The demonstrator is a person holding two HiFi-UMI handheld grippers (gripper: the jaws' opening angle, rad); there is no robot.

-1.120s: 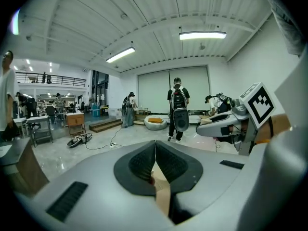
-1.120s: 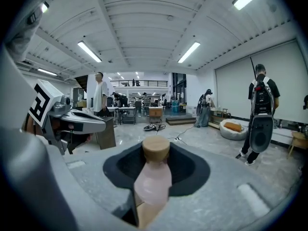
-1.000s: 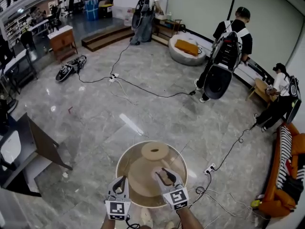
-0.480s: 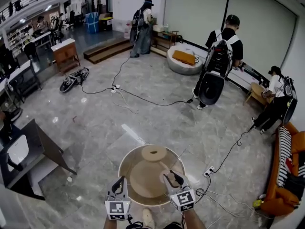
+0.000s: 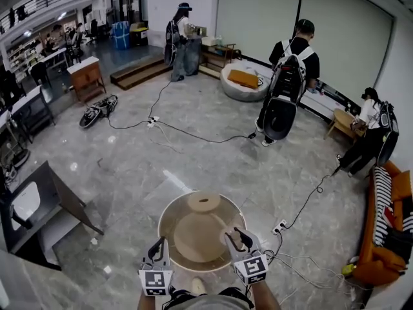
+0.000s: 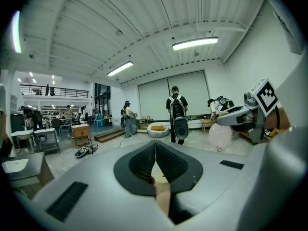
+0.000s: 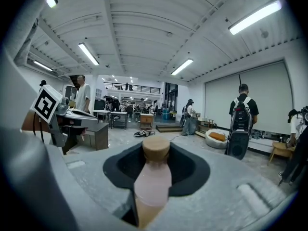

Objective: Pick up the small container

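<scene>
The small container (image 7: 153,177) is a pale pink bottle with a tan cap. It fills the middle of the right gripper view, where my right gripper (image 7: 155,170) is shut on its body with the cap pointing away from the camera. In the head view my right gripper (image 5: 239,237) hovers over the near right rim of the round table (image 5: 169,228), and the bottle is too small to make out there. My left gripper (image 5: 158,247) hangs at the table's near left edge. Its dark pads (image 6: 139,160) meet along a line with nothing between them.
A round wooden disc (image 5: 204,203) lies at the far side of the glass-topped table. Cables and a power strip (image 5: 279,227) run over the marble floor to the right. Several people with backpacks (image 5: 287,86) stand farther back. A dark desk (image 5: 39,205) is at left, an orange sofa (image 5: 393,225) at right.
The head view has tipped up and shifted. Both grippers sit lower in the picture, the right one nearer the table's near right rim. The grip on the bottle is unchanged.
</scene>
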